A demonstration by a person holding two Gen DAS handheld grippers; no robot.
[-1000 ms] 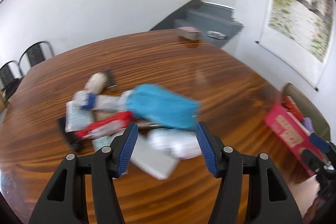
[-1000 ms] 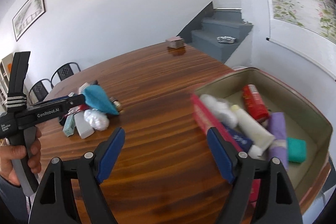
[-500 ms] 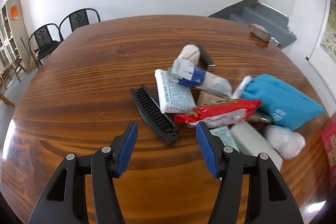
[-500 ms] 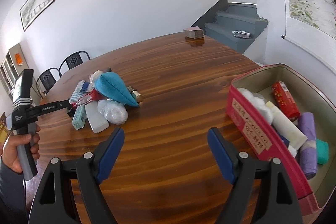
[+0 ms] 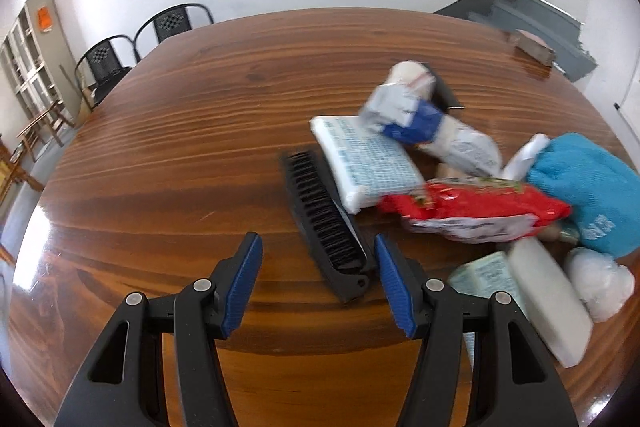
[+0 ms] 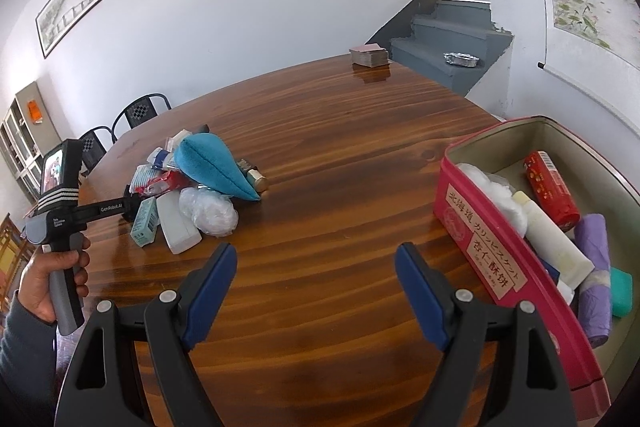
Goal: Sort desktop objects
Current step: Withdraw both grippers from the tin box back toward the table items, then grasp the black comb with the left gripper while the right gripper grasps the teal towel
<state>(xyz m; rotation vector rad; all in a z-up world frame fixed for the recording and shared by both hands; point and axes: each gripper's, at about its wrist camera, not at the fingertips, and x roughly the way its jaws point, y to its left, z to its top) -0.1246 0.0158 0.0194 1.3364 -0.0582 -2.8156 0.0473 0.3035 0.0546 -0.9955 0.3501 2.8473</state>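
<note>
Clutter (image 5: pixel 460 195) crowds the wood table (image 5: pixel 180 147) mid-right; chairs (image 5: pixel 132 43) upper left; both claws (image 5: pixel 318 283) (image 6: pixel 316 291) released.

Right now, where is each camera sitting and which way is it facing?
Left wrist: on the left hand-held gripper, open, low over the table, facing the black comb and pile.
Right wrist: on the right hand-held gripper, open, higher, facing across the table; red tin at right, the person's left hand at left.
Shared: blue pouch, white pack.
</note>
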